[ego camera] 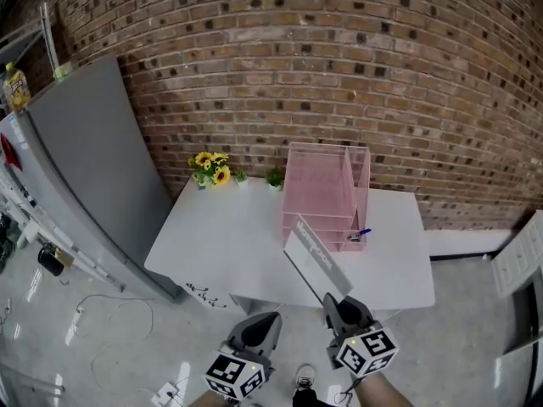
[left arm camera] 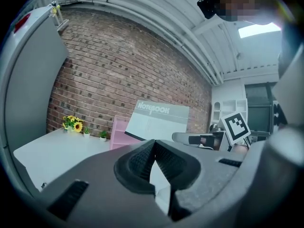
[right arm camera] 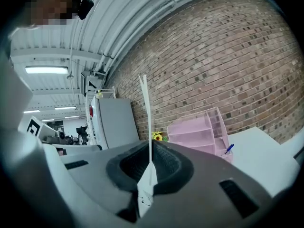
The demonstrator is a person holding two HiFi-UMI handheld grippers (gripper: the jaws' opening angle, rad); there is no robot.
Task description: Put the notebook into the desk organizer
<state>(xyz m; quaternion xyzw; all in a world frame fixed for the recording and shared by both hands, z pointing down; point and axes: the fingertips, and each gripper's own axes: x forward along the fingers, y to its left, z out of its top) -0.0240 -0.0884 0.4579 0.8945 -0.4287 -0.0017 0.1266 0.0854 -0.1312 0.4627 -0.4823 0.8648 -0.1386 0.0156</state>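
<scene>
My right gripper (ego camera: 338,305) is shut on the lower corner of a grey notebook (ego camera: 314,259) and holds it slanted in the air over the table's near edge, in front of the pink desk organizer (ego camera: 326,195). In the right gripper view the notebook (right arm camera: 145,113) shows edge-on, rising from between the closed pads, with the organizer (right arm camera: 198,129) beyond on the right. My left gripper (ego camera: 260,332) hangs beside it to the left, shut and empty. From the left gripper view the notebook (left arm camera: 158,120) appears cover-on in front of the organizer (left arm camera: 119,133).
The white table (ego camera: 229,244) stands against a brick wall. A sunflower pot (ego camera: 212,168) and a small plant (ego camera: 274,177) sit at its back edge. A blue pen (ego camera: 361,234) lies in the organizer's front tray. A grey fridge (ego camera: 93,168) stands at the left.
</scene>
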